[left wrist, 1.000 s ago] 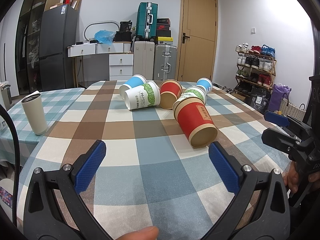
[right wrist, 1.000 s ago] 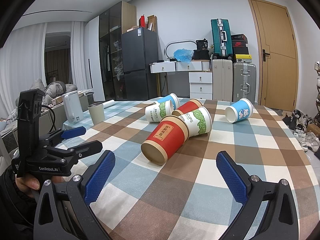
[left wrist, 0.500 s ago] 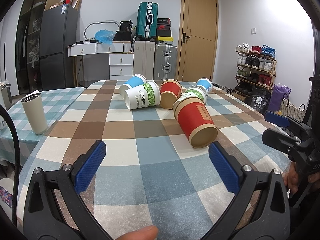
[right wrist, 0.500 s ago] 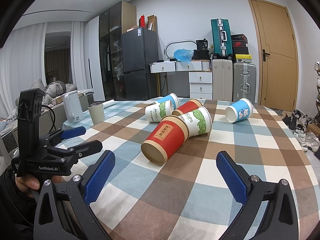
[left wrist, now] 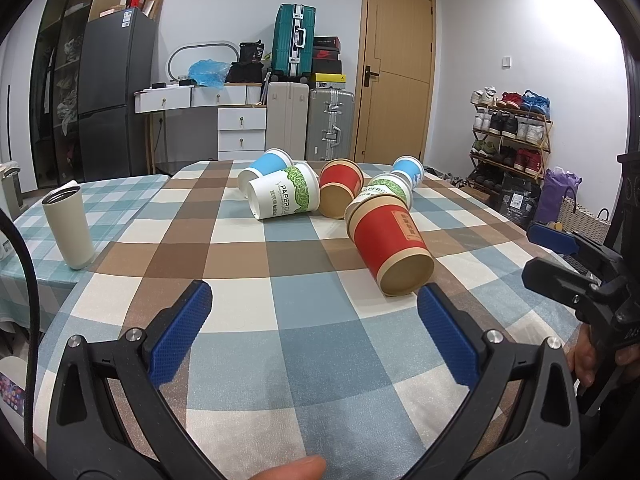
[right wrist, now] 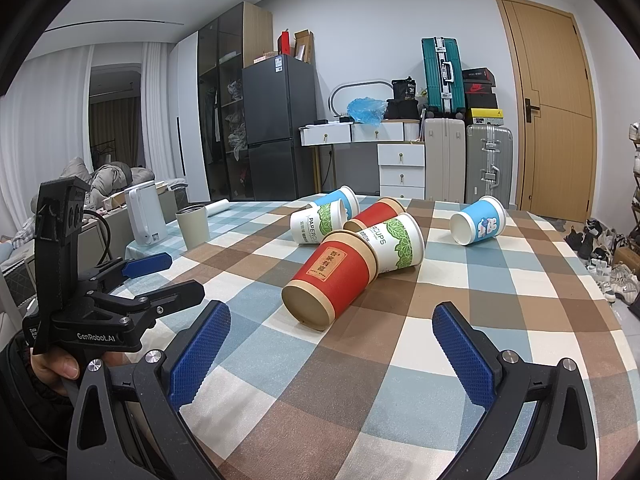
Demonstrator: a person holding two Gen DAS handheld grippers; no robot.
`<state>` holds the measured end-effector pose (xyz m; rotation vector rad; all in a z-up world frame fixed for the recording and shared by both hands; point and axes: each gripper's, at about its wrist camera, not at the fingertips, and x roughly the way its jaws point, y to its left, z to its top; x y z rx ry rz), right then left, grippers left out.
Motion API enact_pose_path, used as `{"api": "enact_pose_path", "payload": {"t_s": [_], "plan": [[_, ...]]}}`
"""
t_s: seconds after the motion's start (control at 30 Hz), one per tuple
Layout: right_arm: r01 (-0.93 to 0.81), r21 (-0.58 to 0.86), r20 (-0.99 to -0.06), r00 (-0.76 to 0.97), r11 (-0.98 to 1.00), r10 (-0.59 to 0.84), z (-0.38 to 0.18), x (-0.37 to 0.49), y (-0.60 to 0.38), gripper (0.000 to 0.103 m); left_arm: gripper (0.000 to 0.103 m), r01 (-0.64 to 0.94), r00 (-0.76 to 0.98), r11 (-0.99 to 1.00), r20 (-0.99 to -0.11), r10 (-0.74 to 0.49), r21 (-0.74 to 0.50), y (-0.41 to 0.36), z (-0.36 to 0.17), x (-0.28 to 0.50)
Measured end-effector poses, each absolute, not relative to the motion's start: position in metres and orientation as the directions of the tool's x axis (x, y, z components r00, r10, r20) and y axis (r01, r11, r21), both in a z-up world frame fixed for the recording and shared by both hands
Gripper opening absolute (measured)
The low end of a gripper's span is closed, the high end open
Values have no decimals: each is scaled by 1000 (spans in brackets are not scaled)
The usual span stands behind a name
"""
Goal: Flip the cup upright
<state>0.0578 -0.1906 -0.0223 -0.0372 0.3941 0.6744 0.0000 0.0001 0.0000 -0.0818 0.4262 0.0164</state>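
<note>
Nothing has moved since the earlier frames: both pairs of tongs hover low over the checked-cloth desk [left wrist: 304,344], the left tongs [left wrist: 314,304] with blue pads spread wide apart and gripping nothing, the right tongs [right wrist: 332,330] likewise gaping and empty. Closest to both lies the red paper cup with a kraft-brown rim [left wrist: 390,246] [right wrist: 330,284], on its side, its base end toward the cameras and its mouth against a white paper cup with green leaf print [right wrist: 394,242], also tipped over.

Matt paper cups [left wrist: 390,242], checked cloth tablecloth [left wrist: 304,344] — textured blue gripper pads [right wrist: 460,352], brushed-metal tumbler [left wrist: 69,227]
</note>
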Motion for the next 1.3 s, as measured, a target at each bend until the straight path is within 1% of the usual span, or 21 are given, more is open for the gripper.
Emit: {"api": "enact_pose_path", "payload": {"t_s": [0.53,0.87,1.03,1.3], "plan": [[-613,93,-368,711,784,599,-23,61,-191,103,103,-25,913,998,-409,-4,-65,-2,0,1],[-604,97,-374,714,791,592,-22,63,-189,103,103,-19,906,998,-422,-10,-66,-13,4,1],[-577,118,-391,721,808,571,-20,68,-196,103,102,-38,901,997,-434,1,-75,-16,6,6],[-522,92,-422,750,848,508,-16,78,-205,103,102,-43,887,995,-463,-4,-92,-21,17,27]]}}
